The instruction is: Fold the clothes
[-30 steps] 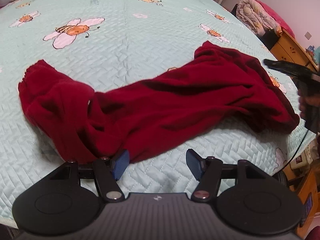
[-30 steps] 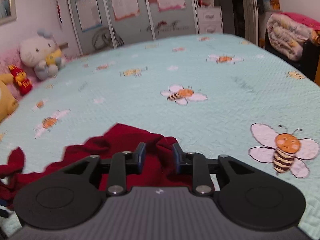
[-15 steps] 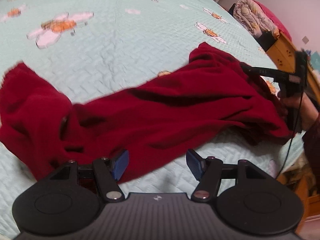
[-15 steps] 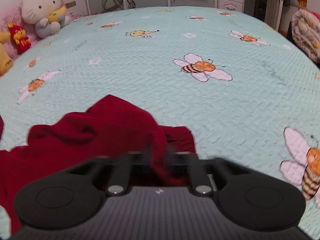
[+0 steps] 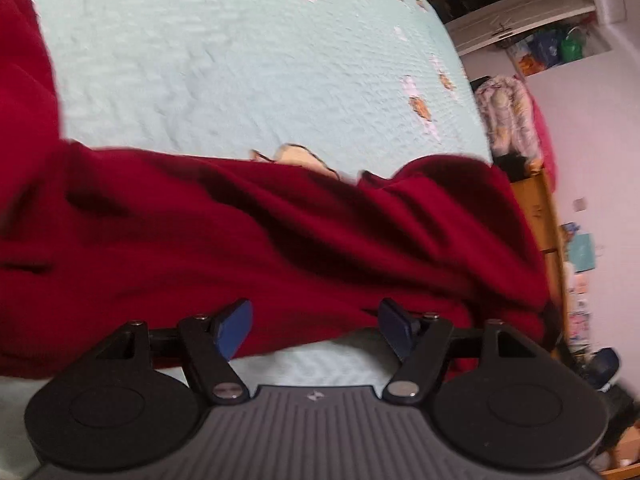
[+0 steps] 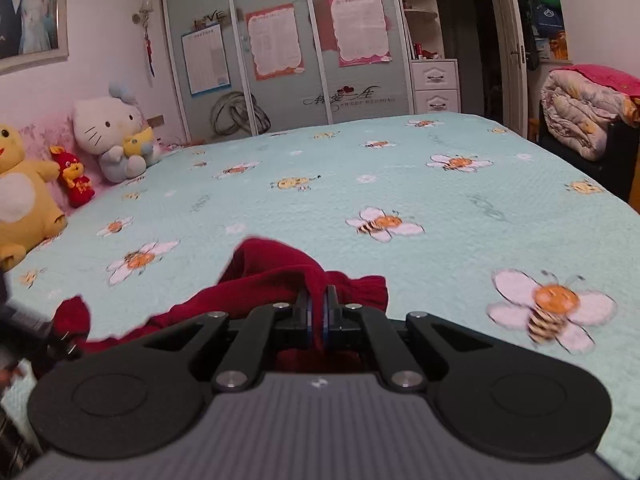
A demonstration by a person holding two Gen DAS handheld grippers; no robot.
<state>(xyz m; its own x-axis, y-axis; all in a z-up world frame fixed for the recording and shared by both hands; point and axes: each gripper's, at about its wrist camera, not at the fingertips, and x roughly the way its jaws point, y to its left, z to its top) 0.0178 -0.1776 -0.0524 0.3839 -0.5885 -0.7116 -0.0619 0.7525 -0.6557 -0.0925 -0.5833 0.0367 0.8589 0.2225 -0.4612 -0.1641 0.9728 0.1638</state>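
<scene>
A dark red knitted garment (image 5: 248, 240) lies stretched across the near part of the bed. My left gripper (image 5: 314, 324) hangs open just over its near edge, blue pads apart, with only cloth and bedspread behind the gap. In the right wrist view the same red garment (image 6: 276, 276) bunches up in front of my right gripper (image 6: 318, 312), which is shut on a raised fold of it. The cloth rises in a peak from the pads. At the far left of that view a dark blurred shape, perhaps the other gripper (image 6: 24, 332), sits by the garment's other end.
The bed carries a pale green quilted bedspread (image 6: 400, 184) printed with bees. Plush toys (image 6: 116, 136) line the left side by the wall. A folded quilt (image 6: 584, 120) sits at the right. A wardrobe (image 6: 280, 52) stands behind the bed. Wooden furniture (image 5: 540, 216) borders the right bed edge.
My right gripper has shut on a fold of the red garment and lifted it into a peak. The left gripper swung in closer over the garment, tilting right, and stays open.
</scene>
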